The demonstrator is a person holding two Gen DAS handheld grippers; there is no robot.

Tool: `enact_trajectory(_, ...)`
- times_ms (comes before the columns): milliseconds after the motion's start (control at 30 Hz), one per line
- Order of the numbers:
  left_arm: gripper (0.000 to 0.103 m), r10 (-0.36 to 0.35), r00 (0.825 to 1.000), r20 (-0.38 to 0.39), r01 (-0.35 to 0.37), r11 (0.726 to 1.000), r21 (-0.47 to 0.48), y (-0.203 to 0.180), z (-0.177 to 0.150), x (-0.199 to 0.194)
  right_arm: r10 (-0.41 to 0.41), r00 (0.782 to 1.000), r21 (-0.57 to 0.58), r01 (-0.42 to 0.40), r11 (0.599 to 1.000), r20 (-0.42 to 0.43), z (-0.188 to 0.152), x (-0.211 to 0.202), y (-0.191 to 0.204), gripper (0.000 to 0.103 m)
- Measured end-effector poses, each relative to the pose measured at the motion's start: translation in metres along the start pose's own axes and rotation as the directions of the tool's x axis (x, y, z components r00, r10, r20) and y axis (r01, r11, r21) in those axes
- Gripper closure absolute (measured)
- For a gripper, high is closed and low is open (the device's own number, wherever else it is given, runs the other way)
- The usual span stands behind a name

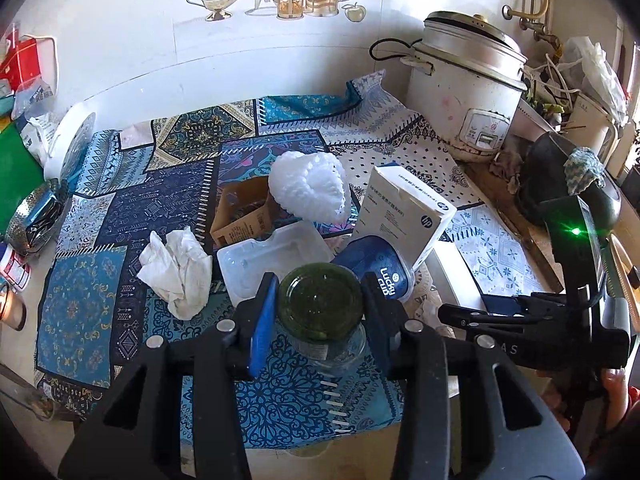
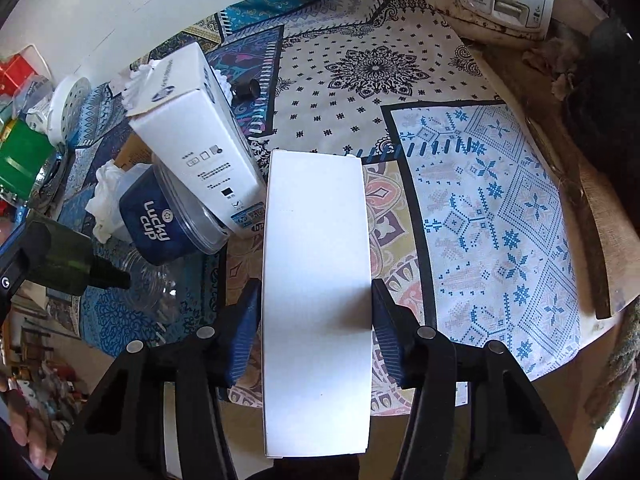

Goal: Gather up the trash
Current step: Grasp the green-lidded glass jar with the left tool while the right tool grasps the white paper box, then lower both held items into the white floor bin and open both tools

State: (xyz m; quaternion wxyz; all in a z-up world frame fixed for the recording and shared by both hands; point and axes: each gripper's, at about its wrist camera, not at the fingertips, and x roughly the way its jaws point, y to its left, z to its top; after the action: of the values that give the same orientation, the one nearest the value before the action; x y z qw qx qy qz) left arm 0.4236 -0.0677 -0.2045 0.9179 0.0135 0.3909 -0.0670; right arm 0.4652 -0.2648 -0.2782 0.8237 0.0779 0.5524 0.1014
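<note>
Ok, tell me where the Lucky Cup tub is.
The Lucky Cup tub lies tipped on the patterned cloth, against the HP box, just beyond the green bottle in the left gripper.

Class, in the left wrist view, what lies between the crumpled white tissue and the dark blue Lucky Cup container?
A clear plastic tray lies between the crumpled white tissue and the dark blue Lucky Cup container, with the green-lidded glass jar just in front; the left wrist view shows this.

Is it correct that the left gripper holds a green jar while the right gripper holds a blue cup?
Not quite. The left gripper does hold the green jar, but the right gripper is closed on a plain white box, as the right wrist view shows. The blue cup lies on the table beside it.
</note>
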Motion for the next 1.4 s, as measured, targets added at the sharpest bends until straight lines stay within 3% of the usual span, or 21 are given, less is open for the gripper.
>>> enact_trajectory(433,0.062,-0.002,0.995,0.097,0.003,1.000,-0.007,0.019,-0.018,-0.072,-0.033,0.997,0.005,0.033,0.999,0.077,-0.033,-0.032,0.030,0.053)
enact_trajectory(800,0.062,-0.024,0.998,0.056,0.024,1.000,0.016,0.051,-0.078,-0.116,-0.011,0.996,0.024,0.009,1.000,0.094,-0.106,-0.052,0.076,0.053)
enact_trajectory(1100,0.062,0.010,0.997,-0.079,-0.014,0.999,-0.048,0.067,-0.158,-0.081,0.039,0.999,-0.046,-0.040,0.998,-0.021,-0.167,-0.002,0.094,0.053)
enact_trajectory(1400,0.062,0.054,0.987,-0.153,-0.076,0.986,-0.145,0.068,-0.254,0.012,0.049,0.992,-0.130,-0.064,0.989,-0.118,-0.218,0.090,0.075,0.053)
